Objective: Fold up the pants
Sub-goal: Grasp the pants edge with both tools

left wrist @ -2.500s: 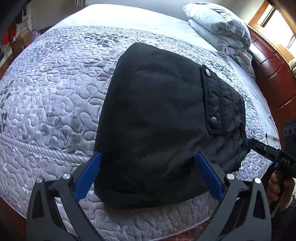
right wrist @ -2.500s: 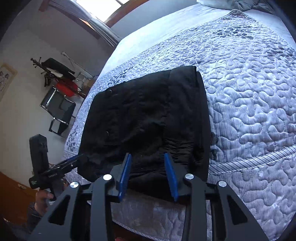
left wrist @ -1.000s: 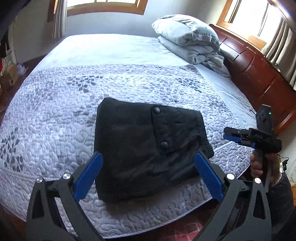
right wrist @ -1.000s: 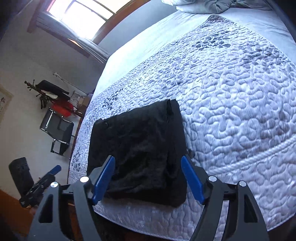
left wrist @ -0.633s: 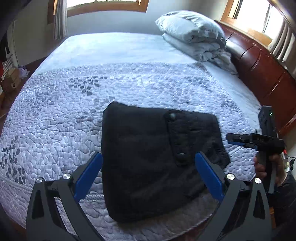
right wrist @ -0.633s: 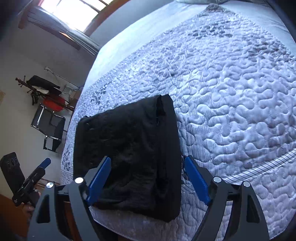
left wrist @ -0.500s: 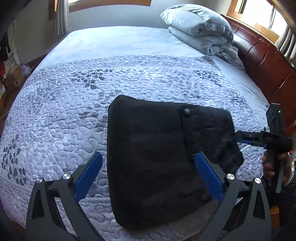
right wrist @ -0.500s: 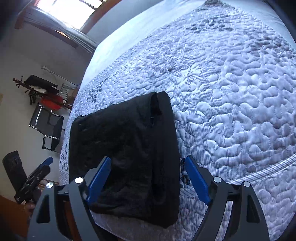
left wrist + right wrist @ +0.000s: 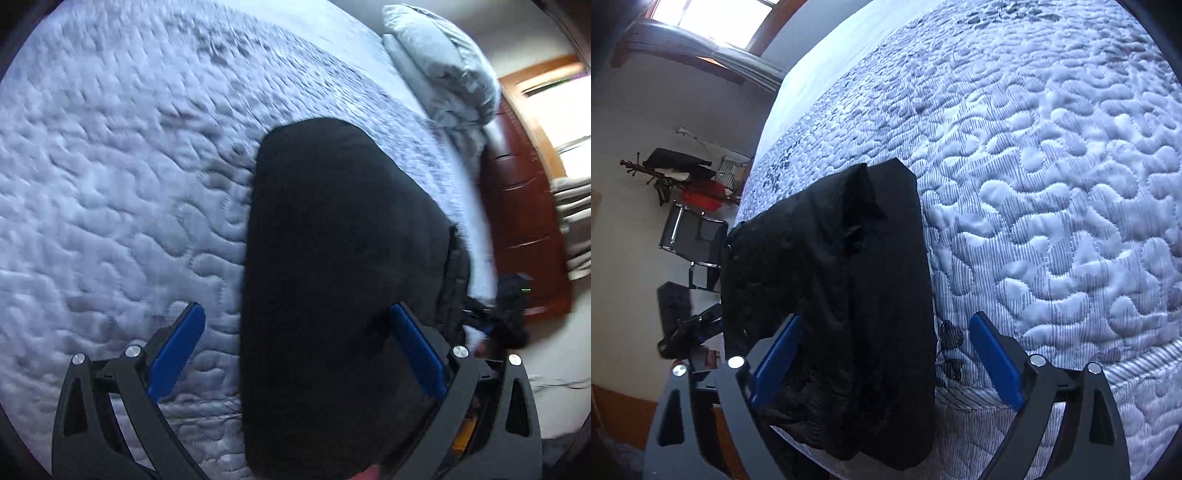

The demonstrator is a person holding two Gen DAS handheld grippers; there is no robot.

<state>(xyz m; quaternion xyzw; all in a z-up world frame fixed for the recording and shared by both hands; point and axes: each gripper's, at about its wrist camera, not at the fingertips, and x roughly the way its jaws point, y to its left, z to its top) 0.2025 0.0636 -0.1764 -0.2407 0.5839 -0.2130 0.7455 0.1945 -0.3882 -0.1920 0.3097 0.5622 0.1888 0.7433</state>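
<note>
The black pants point(image 9: 332, 258) lie folded into a compact bundle near the front edge of the quilted grey bed point(image 9: 110, 184). My left gripper point(image 9: 295, 354) is open and empty, its blue pads on either side of the bundle's near end. The pants also show in the right wrist view point(image 9: 842, 295), with a loose fold sticking up on top. My right gripper point(image 9: 882, 362) is open and empty, low over the bundle's near edge. Each gripper shows small in the other's view: the right one point(image 9: 495, 325) and the left one point(image 9: 690, 328).
Folded grey bedding point(image 9: 439, 74) lies at the head of the bed beside the dark wooden headboard point(image 9: 524, 221). A black chair point(image 9: 690, 240) and a rack with red items point(image 9: 683, 177) stand by the wall. The bed edge point(image 9: 997, 424) drops off below the grippers.
Both grippers have moved in closer and lower over the pants. The left view has swung to the left and is blurred by motion. Both stay open.
</note>
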